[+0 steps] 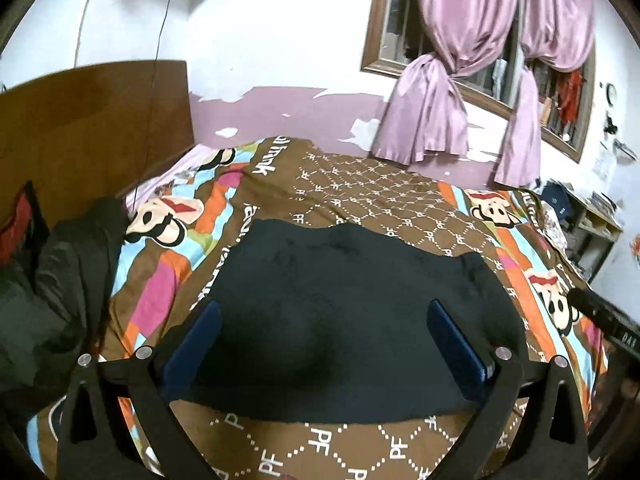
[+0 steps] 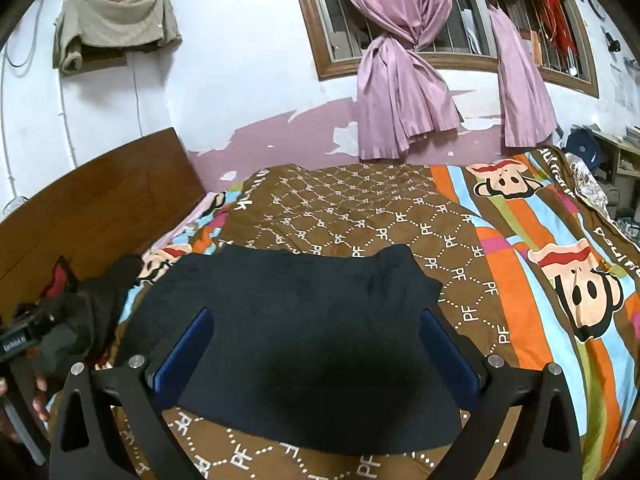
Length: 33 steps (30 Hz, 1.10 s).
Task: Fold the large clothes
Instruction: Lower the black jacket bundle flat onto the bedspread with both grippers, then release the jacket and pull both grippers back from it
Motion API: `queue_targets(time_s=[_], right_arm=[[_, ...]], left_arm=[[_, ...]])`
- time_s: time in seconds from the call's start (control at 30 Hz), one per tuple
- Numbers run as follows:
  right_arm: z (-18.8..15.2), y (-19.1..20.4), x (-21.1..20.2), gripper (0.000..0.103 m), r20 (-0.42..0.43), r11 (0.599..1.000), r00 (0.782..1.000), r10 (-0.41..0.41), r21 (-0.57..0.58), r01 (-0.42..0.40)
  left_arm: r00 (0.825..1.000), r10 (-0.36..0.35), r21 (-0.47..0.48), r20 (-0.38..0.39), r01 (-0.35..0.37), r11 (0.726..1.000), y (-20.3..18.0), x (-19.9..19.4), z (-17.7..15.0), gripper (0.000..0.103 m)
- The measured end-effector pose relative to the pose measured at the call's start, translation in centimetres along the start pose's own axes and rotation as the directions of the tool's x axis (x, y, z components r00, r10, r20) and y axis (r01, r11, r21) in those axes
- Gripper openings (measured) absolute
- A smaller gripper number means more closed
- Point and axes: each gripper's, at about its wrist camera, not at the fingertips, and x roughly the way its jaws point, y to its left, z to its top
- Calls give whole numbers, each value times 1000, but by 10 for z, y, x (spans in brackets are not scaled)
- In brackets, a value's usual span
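Two open tools over dark garment, long axis sideways

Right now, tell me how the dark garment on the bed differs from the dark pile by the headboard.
The dark garment lies spread flat mid-bed; the dark pile sits bunched at the bed's side near the headboard. The garment looks uniformly dark navy; the pile looks greenish-black with red showing behind it. Both rest on the patterned bedspread, and neither tool grips them.

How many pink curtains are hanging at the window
2. In the right wrist view, one knotted curtain hangs at the window's left half, the other curtain at its right half. Parts beyond the frame's top edge are hidden.
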Motion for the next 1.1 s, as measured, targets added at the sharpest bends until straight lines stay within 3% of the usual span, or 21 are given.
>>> queue_targets(time_s=[0.27, 0.7, 0.97, 1.1], right_arm=[[2, 14, -29, 103, -18, 999, 1000, 1, -51, -1], [11, 41, -60, 103, -125, 987, 991, 46, -149, -64], [3, 56, -83, 103, -101, 984, 993, 61, -161, -77], [-1, 64, -99, 103, -38, 984, 995, 90, -152, -95]], left_arm=[[999, -14, 51, 35, 12, 999, 0, -30, -6, 101], [999, -13, 80, 46, 9, 997, 11, -55, -11, 101], [996, -36, 103, 76, 28, 994, 8, -76, -14, 101], [997, -43, 133, 65, 34, 991, 8, -82, -19, 101]])
